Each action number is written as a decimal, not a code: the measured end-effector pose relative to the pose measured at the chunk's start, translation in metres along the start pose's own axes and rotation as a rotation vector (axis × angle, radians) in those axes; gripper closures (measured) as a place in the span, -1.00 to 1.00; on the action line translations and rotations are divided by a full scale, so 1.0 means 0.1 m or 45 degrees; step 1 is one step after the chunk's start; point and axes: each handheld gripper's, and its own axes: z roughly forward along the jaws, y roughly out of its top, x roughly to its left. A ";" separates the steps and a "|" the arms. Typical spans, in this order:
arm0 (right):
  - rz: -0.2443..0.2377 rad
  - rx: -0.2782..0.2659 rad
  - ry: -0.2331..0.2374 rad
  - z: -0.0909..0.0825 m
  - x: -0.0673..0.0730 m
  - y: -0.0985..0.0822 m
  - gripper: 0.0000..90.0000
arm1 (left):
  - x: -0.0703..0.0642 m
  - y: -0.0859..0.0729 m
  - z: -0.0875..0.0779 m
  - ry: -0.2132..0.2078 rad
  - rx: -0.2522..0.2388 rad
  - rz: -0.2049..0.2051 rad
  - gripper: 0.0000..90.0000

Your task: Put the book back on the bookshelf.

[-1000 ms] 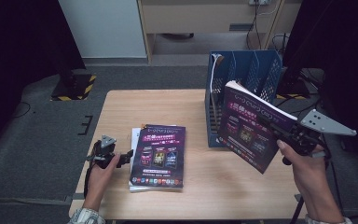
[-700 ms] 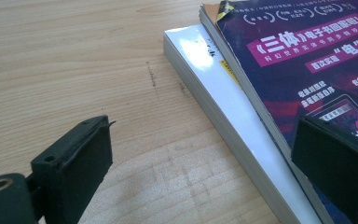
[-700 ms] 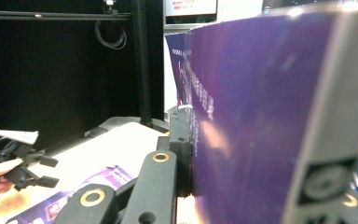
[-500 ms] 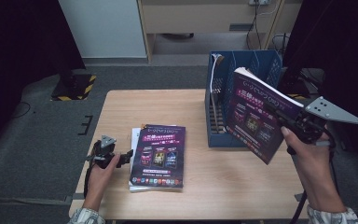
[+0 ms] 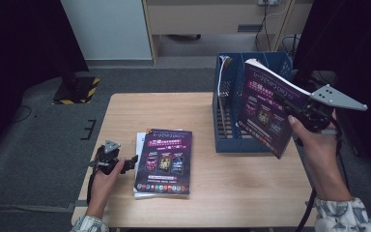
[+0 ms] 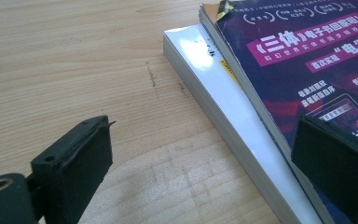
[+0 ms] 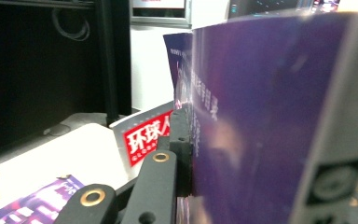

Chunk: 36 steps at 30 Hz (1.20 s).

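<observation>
My right gripper (image 5: 297, 112) is shut on a purple-covered magazine (image 5: 264, 107) and holds it tilted in the air over the right half of the blue file rack (image 5: 226, 126). In the right gripper view the magazine (image 7: 261, 116) stands edge-on against my left jaw pad; the other jaw is hidden behind it. My left gripper (image 5: 124, 163) rests on the table, open, just left of a small stack (image 5: 165, 160) topped by a like purple magazine (image 6: 307, 60) over a white book (image 6: 223, 107). Nothing lies between its jaws.
The wooden table (image 5: 174, 112) has bare room at the back left and the front right. A magazine with a red title block (image 7: 144, 140) shows past my right jaw. A white sheet (image 5: 224, 67) curls in the rack's left slot. Dark floor surrounds the table.
My right hand has carried the held magazine up and to the right, from in front of the rack to over it. The left gripper and the stack have stayed put.
</observation>
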 end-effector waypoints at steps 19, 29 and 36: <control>0.026 0.083 -0.161 0.45 -0.23 -0.06 0.83 | 0.01 0.00 0.00 0.003 0.002 0.005 -0.89; 0.052 0.106 -0.206 0.63 -0.30 -0.09 0.83 | -0.01 0.00 0.01 0.010 0.006 0.012 -0.89; 0.075 0.124 -0.247 0.77 -0.34 -0.12 0.83 | -0.01 0.00 0.01 0.008 0.007 0.017 -0.89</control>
